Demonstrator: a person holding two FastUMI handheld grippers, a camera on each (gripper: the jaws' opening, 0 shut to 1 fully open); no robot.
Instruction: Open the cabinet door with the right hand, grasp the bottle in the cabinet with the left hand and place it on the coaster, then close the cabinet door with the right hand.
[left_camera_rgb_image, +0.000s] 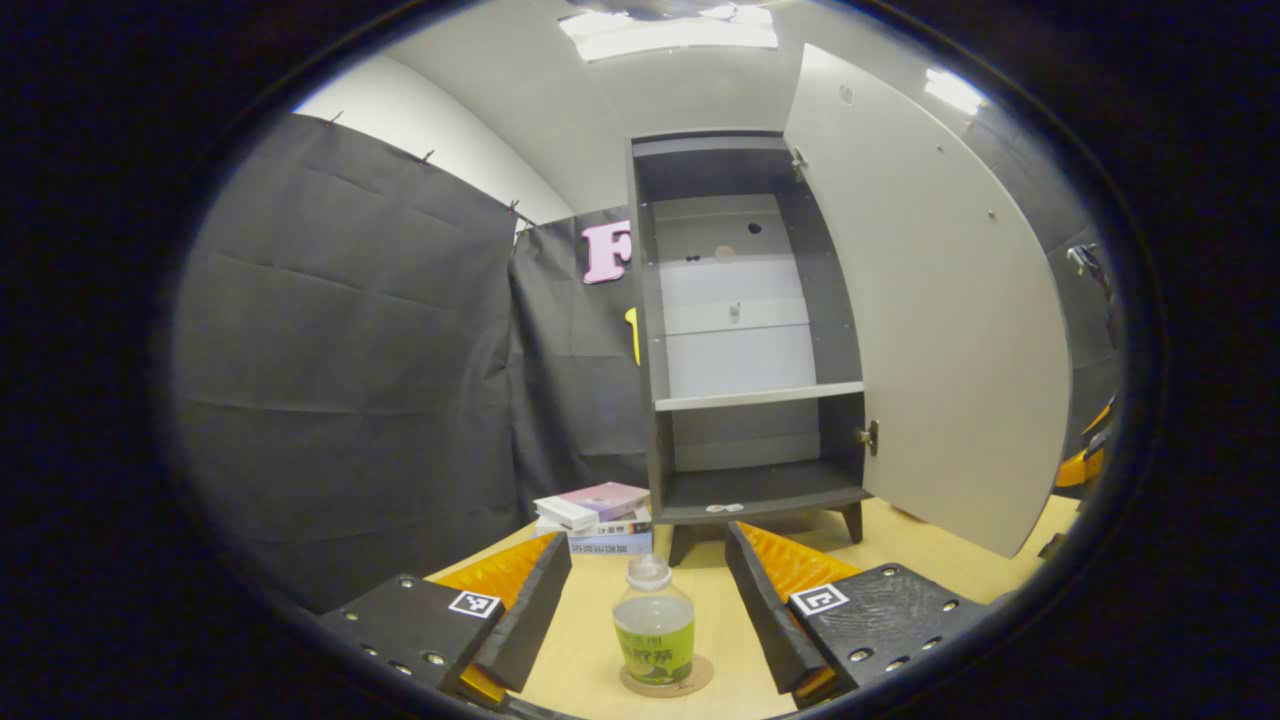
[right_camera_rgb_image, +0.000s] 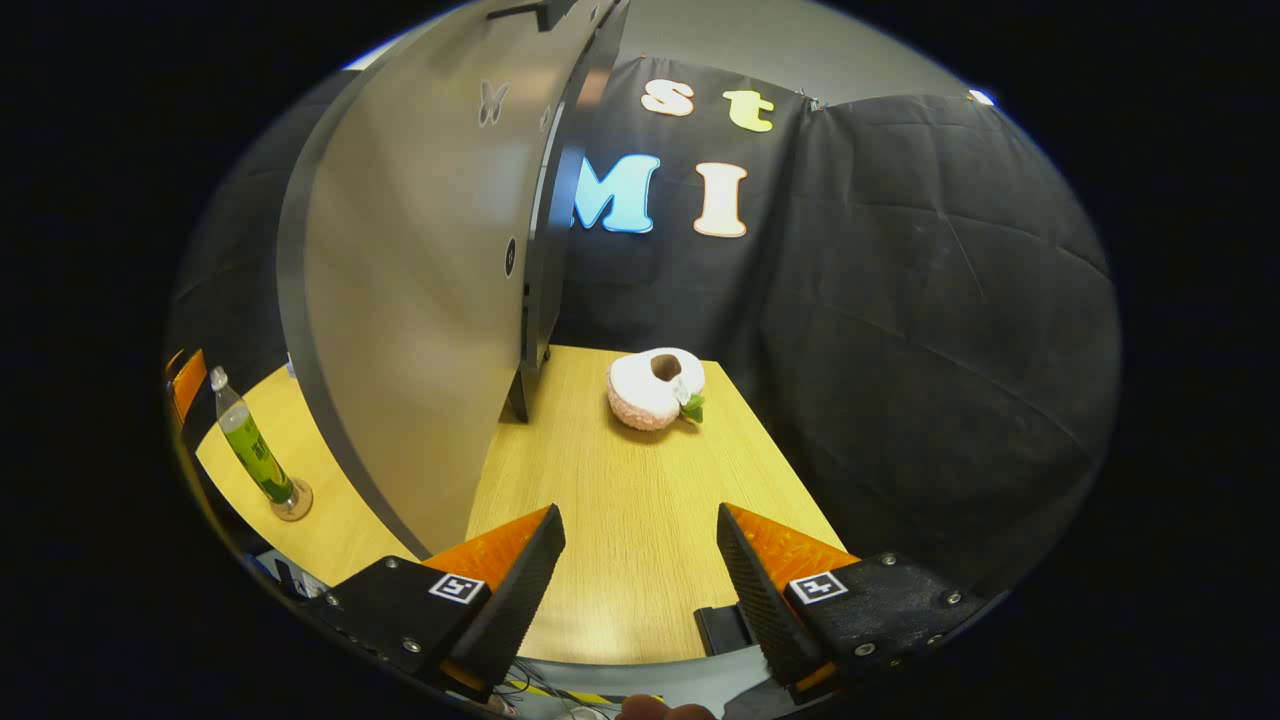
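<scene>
bottle (left_camera_rgb_image: 653, 625): stood upright on coaster (left_camera_rgb_image: 700, 680), between left gripper (left_camera_rgb_image: 648, 585) fingers, untouched
left gripper: spread apart
right gripper (right_camera_rgb_image: 640, 560): spread apart, nothing held, beside cabinet door (right_camera_rgb_image: 430, 290)
cabinet door: swung open
cabinet (left_camera_rgb_image: 745, 330): shelves bare

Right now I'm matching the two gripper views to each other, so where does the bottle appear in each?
Left gripper view: the bottle stands upright on the coaster at bottom centre, between the open left gripper fingers.
Right gripper view: the bottle is at the far left edge, leaning in the fisheye, left of the door.
Shared landmark: the open cabinet door.
</scene>
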